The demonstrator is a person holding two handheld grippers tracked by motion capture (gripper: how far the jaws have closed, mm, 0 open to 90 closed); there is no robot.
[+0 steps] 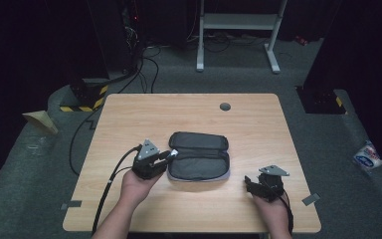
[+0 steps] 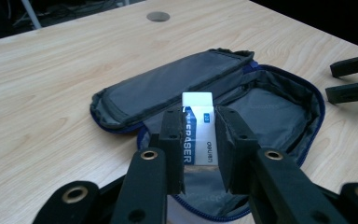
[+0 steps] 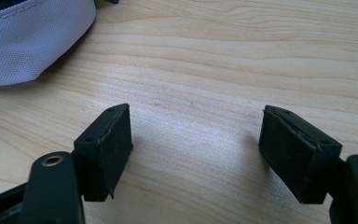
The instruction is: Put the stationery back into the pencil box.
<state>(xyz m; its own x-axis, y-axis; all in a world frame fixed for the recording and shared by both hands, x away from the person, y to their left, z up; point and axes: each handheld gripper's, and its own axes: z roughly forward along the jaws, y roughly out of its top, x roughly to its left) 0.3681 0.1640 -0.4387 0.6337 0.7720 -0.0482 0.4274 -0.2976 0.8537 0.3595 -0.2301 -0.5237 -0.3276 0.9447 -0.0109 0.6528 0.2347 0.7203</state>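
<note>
The left hand-held gripper [image 2: 199,140] is clamped on a white eraser [image 2: 198,128] with a blue printed sleeve; both pads press the eraser's long sides and its white end projects beyond the fingertips. The eraser is held just above the open pencil case [image 2: 261,109], over the near compartment's grey lining, and whether it touches that lining cannot be told. In the high view the left hand-held gripper [image 1: 171,154] sits at the case's left end, with the pencil case [image 1: 199,157] lying unzipped and folded flat near the middle of the wooden bench [image 1: 129,114], its lid half turned away from the person. The right hand-held gripper [image 3: 196,149] has its jaws apart with nothing between them, resting low over bare bench surface; the case's pale grey outer fabric shows at the upper left of its own view. In the high view it [image 1: 251,183] lies to the right of the case, apart from it.
</note>
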